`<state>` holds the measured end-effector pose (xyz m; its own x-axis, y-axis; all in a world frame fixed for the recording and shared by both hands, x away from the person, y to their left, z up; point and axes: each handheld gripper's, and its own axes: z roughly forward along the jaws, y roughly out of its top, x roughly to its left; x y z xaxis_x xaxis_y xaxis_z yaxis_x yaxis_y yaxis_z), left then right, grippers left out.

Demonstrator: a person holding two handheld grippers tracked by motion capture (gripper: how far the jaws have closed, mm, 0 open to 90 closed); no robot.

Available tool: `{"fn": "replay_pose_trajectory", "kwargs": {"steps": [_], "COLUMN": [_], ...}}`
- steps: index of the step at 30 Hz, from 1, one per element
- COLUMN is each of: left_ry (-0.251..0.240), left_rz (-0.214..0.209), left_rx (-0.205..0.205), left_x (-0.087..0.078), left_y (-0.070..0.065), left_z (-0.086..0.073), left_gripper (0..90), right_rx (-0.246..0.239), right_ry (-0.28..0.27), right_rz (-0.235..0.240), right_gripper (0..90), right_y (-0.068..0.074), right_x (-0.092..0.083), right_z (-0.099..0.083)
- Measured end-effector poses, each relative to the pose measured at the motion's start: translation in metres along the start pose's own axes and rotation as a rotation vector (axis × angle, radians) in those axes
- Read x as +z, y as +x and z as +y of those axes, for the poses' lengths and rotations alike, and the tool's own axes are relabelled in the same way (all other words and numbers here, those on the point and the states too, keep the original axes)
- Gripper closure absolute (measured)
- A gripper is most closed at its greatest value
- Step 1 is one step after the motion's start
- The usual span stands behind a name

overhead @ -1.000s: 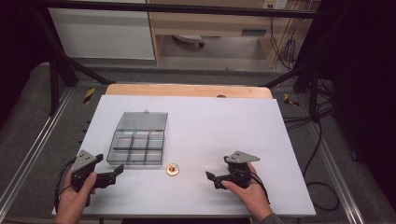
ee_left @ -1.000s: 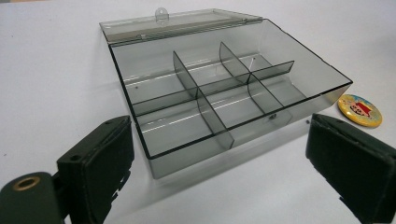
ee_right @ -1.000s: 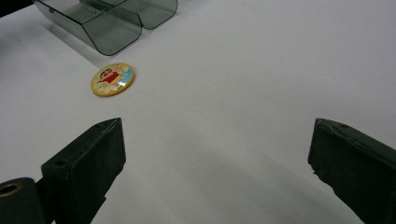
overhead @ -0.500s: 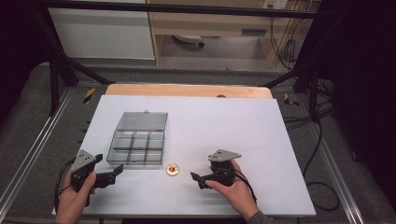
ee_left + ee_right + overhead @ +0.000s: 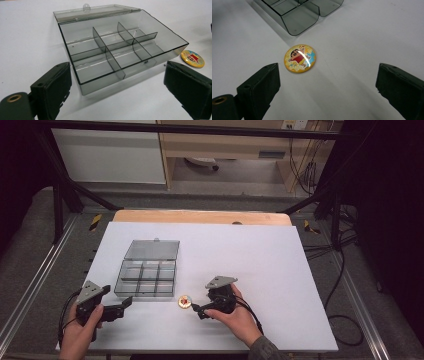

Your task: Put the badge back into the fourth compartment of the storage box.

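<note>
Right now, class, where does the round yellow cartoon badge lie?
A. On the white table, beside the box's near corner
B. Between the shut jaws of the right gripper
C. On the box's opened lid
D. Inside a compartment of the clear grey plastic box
A: the round yellow cartoon badge lies flat on the white table, just outside the clear grey plastic box, ahead of the open right gripper.

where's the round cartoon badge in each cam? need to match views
High view: the badge lies on the white table, lower middle, just left of the right gripper.
Left gripper view: badge at the right edge, beyond the right-hand jaw.
Right gripper view: badge left of centre, ahead of the open jaws.
Shared landmark: the clear compartment box, lid open; the badge sits off its near corner.
</note>
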<state>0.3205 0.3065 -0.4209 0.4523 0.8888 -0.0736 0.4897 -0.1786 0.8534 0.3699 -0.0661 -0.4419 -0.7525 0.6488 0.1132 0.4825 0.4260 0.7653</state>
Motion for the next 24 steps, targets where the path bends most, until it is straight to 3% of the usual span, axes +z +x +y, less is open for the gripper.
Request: {"fn": "replay_pose_trajectory", "kwargs": {"steps": [8, 16, 24], "left_ry": [0.002, 0.001, -0.003], "left_rz": [0.000, 0.001, 0.002], "left_rx": [-0.001, -0.002, 0.000], "left_x": [0.000, 0.000, -0.001], "left_y": [0.001, 0.001, 0.001], "left_z": [0.000, 0.000, 0.000], "left_gripper": [8.0, 8.1, 8.1], "right_rx": [-0.012, -0.007, -0.011], "right_ry": [0.020, 0.055, 0.069], "right_rz": [0.002, 0.032, 0.021], "right_gripper": [5.4, 10.5, 18.9], "right_y": [0.008, 0.015, 0.018], "right_x": [0.013, 0.024, 0.033], "right_z": [0.006, 0.012, 0.013]}}
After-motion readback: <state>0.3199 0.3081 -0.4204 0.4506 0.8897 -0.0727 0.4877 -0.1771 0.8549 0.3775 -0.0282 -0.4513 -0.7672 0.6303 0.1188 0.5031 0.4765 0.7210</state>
